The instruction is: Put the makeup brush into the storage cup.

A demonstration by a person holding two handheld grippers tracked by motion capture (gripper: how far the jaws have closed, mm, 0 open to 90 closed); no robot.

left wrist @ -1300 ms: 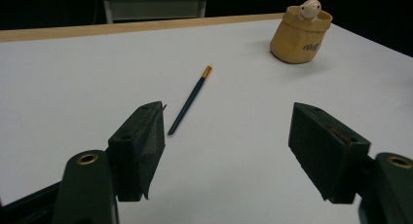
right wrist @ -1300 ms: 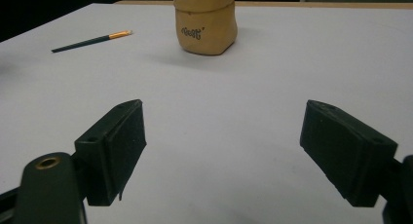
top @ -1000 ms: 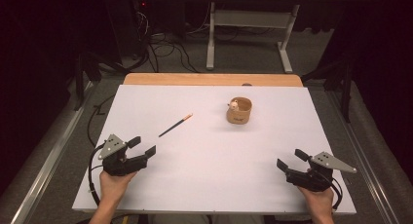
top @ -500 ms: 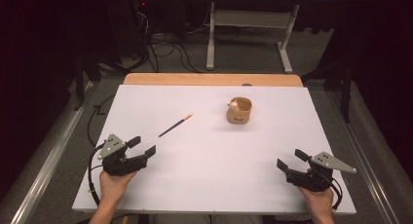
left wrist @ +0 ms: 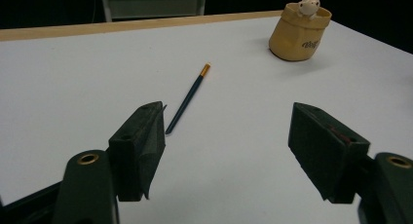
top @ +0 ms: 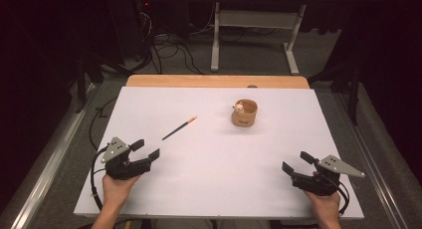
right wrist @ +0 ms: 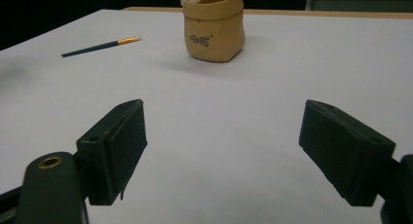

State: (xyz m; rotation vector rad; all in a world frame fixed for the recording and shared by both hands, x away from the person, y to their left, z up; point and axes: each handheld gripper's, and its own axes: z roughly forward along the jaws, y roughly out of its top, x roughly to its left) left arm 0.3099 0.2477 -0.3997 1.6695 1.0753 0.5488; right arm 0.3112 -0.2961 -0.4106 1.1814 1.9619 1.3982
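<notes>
White table top (top: 214,189) takes up most of the high view, with a bare wooden strip along its far edge. Nothing has shifted across the last second: both grippers sit where they sat, at the near corners, so the work reads as not yet begun. Left gripper (top: 148,149) rests near-left, jaws spread wide with nothing between them; right gripper (top: 295,162) near-right, likewise spread and empty. Tan pouch-like cup (top: 244,113) stands upright right of centre toward the far side, a small pale figure (top: 239,107) peeking over its rim. Dark pencil with an orange-gold end (top: 179,128) lies flat, diagonal, left of the cup and well apart from it; its dark tip points toward the left gripper, just ahead of that gripper's jaws in the left gripper view (left wrist: 187,98). Judgement: the pencil is the likely first pick, left side nearest, likely bound for the cup.
</notes>
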